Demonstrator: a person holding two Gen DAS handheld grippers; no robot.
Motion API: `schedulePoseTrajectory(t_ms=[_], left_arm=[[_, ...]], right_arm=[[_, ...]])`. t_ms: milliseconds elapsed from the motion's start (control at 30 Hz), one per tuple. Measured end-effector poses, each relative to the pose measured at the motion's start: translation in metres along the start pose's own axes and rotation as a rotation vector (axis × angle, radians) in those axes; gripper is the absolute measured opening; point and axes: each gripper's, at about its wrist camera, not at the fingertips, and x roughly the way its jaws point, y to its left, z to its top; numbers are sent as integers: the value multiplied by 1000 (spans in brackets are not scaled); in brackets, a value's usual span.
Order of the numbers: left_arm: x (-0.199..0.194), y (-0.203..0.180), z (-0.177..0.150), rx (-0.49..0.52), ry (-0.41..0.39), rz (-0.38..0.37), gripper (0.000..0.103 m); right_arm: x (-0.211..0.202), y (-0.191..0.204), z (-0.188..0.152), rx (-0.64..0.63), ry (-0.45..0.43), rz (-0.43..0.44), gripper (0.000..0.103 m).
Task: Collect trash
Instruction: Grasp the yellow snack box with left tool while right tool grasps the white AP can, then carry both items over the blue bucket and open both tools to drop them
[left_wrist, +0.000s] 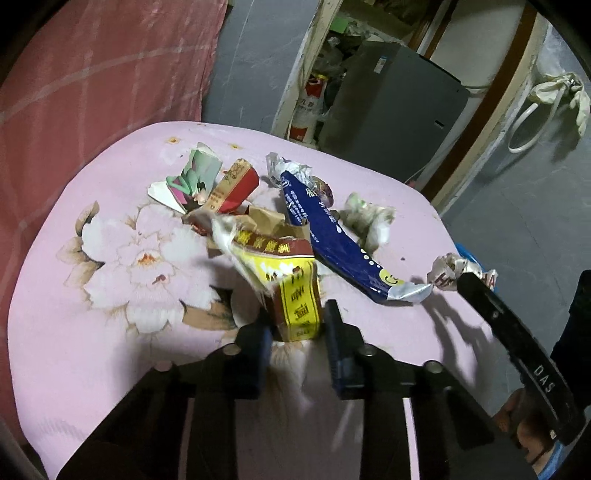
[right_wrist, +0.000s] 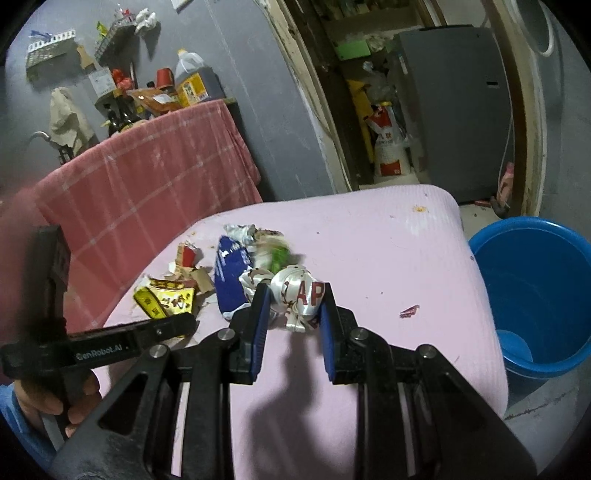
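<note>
The left gripper (left_wrist: 297, 328) is pinching a yellow-and-red torn carton (left_wrist: 291, 295); the right gripper (right_wrist: 293, 306) is clamping a crumpled white wrapper (right_wrist: 299, 295) beside the blue bucket (right_wrist: 535, 280).

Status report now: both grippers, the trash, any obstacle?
Left gripper shut on yellow-red wrapper. Right gripper shut on crumpled white wrapper. Blue bucket beside table, path clear. More trash remains on pink table.

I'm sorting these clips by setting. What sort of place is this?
Probably a lived-in home, a kitchen or dining corner. A pink flowered table holds wrappers, an oil jug and bottles stand on a cloth-draped counter, and a doorway shows a grey fridge beside a sack.
</note>
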Motion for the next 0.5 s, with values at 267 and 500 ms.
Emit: schedulePoseTrajectory(t_ms=[267,500], left_arm=[[-7,-6,-8,9,-32,2,21],[-20,-15,-19,34,-80,-45,21]], right_arm=[[-11,1,-7,-5,-26,17,26],[-29,-1,-9,-7,-108,20,26]])
